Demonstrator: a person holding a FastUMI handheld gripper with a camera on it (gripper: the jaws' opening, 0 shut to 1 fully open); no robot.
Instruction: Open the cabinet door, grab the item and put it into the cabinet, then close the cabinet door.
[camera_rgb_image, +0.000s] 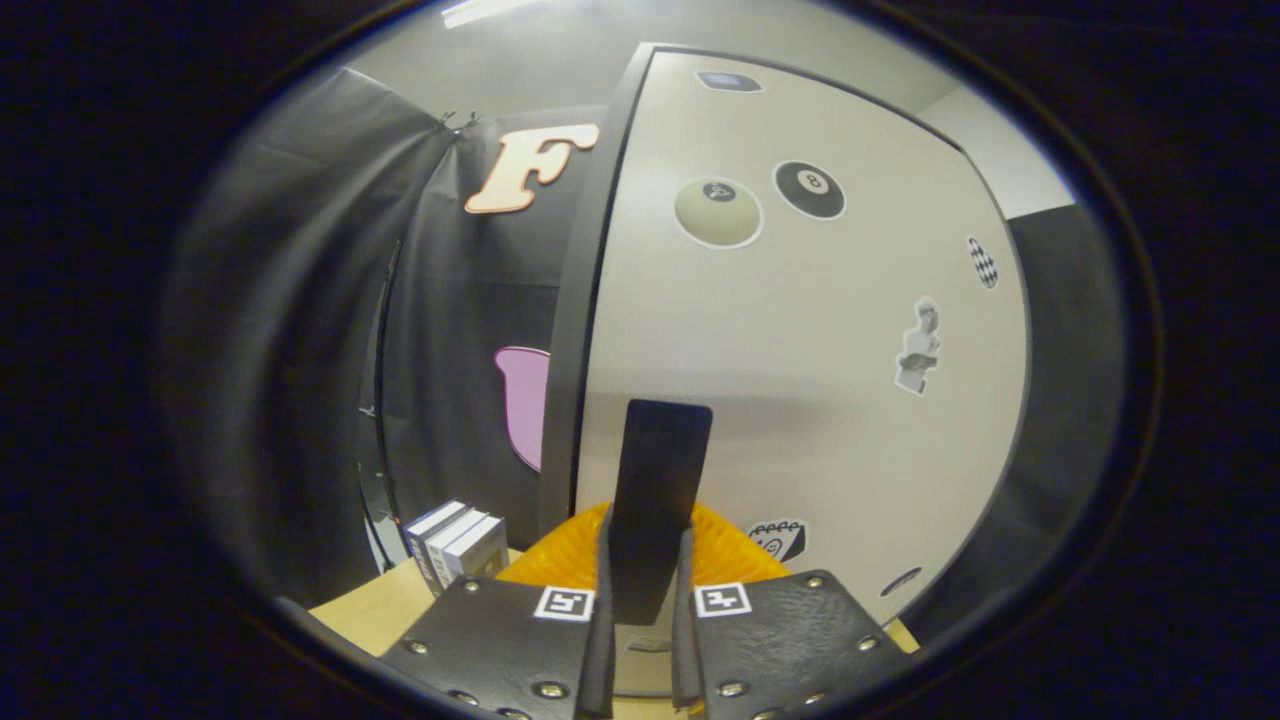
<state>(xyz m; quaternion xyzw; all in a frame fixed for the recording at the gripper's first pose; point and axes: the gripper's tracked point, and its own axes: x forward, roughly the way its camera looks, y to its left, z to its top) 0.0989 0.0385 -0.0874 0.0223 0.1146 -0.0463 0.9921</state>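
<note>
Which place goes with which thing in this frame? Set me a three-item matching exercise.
Things:
1. dark handle
2. eight-ball sticker
3. stack of boxes

Places:
A. on the wooden table, beside the cabinet door
B. between the fingers of the claw, which press on it
C. on the cabinet door, next to the pale ball sticker

Pairs: 1-B, 2-C, 3-A

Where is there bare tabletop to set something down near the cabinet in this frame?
The gripper is shut on the dark flat item. Bare wooden table shows between the fingers and the stacked boxes. Just ahead it is crowded: the orange object sits against the cabinet door.
</note>
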